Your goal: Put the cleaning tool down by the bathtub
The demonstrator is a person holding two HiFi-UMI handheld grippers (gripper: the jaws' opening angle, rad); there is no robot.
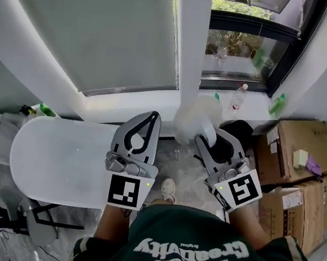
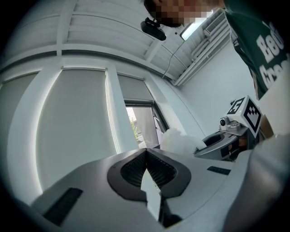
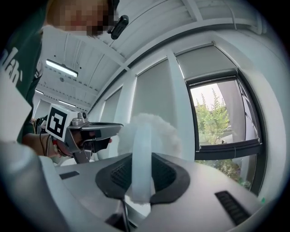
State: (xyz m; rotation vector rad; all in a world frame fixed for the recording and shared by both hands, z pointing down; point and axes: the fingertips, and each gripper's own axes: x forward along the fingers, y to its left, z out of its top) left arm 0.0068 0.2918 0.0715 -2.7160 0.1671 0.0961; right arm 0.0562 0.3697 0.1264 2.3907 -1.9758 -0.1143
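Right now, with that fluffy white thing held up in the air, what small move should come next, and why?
Probably lower the right gripper, kept shut, toward the floor beside the bathtub. It clamps the cleaning tool by its handle in mid-air, fluffy head toward the window, so nothing is set down yet.

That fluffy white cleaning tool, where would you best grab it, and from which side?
By its slim pale handle, coming from the end opposite the fluffy head. The handle is narrow and fits between two jaws; the soft head would likely squash. The right gripper holds the cleaning tool just so.
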